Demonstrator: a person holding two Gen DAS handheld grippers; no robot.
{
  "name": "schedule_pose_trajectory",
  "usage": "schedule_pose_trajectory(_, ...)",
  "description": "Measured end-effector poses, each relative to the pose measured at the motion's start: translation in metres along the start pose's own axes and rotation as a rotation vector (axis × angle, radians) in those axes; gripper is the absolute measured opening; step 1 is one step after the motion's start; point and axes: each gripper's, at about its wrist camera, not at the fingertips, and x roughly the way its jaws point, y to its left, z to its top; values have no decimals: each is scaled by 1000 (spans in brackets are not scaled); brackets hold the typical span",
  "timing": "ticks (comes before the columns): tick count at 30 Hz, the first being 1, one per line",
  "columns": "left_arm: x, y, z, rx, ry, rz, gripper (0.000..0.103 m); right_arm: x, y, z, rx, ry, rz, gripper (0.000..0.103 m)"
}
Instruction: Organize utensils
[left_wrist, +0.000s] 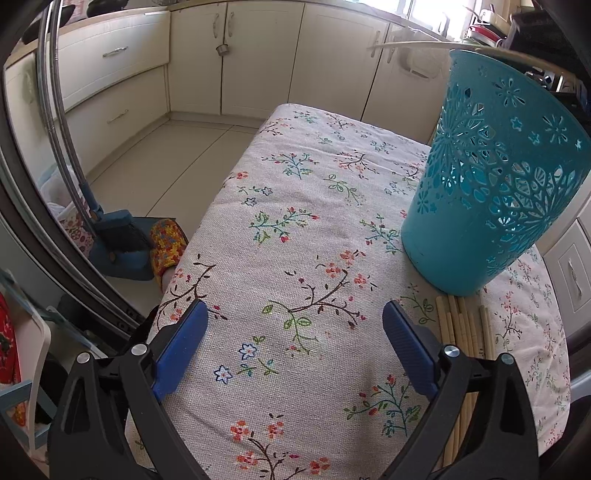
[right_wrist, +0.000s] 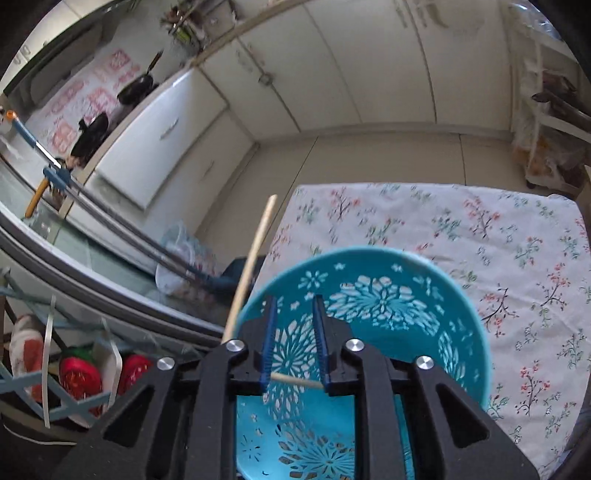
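Right gripper (right_wrist: 294, 301) jaws straddle chopstick (right_wrist: 295, 380) above basket (right_wrist: 424, 280).

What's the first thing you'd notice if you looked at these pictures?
The big teal basket with flower-shaped holes, standing on the flowery tablecloth. The right gripper is over its open top with a chopstick between its fingers. More chopsticks lie beside the basket.

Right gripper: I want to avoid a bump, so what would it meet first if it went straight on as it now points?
Probably the inside of the teal basket, since the right gripper points into its open mouth; depth is unclear.
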Motion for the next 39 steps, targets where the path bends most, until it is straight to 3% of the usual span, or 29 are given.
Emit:
schedule_pose_trajectory(6,2,-2,2,15,17,-12,95,-5,-5,-11,-14,6,-48,13)
schedule_pose_trajectory(8,2,-2,2,14,15,-16,95,-20,-3,-14,-28,-54,-73,13)
schedule_pose_trajectory(11,2,-2,2,10,11,-15,95,-42,12,-18,-98,-151,-38,14)
schedule_pose_trajectory(13,1,-1,2,5,7,-18,95,-47,38,-24,-184,-168,34,34)
schedule_pose_trajectory(15,-2,2,1,-17,-5,-17,95,-36,64,-36,-280,-98,110,44)
schedule_pose_trajectory(16,-3,5,0,-31,-9,-11,95,-25,78,-44,-332,-64,109,44)
schedule_pose_trajectory(18,-7,11,-2,-60,-21,-9,95,4,98,-59,-419,-4,22,44)
schedule_pose_trajectory(22,-14,19,-7,-85,-29,21,95,39,133,-72,-568,-51,-127,41)
schedule_pose_trajectory(26,-20,24,-18,-61,-44,41,95,62,153,-77,-653,-60,-212,42)
schedule_pose_trajectory(30,-20,29,-18,-64,-48,30,95,68,143,-79,-727,-78,-343,42)
schedule_pose_trajectory(39,-20,29,-20,-61,-57,-6,95,57,111,-65,-729,-65,-434,42)
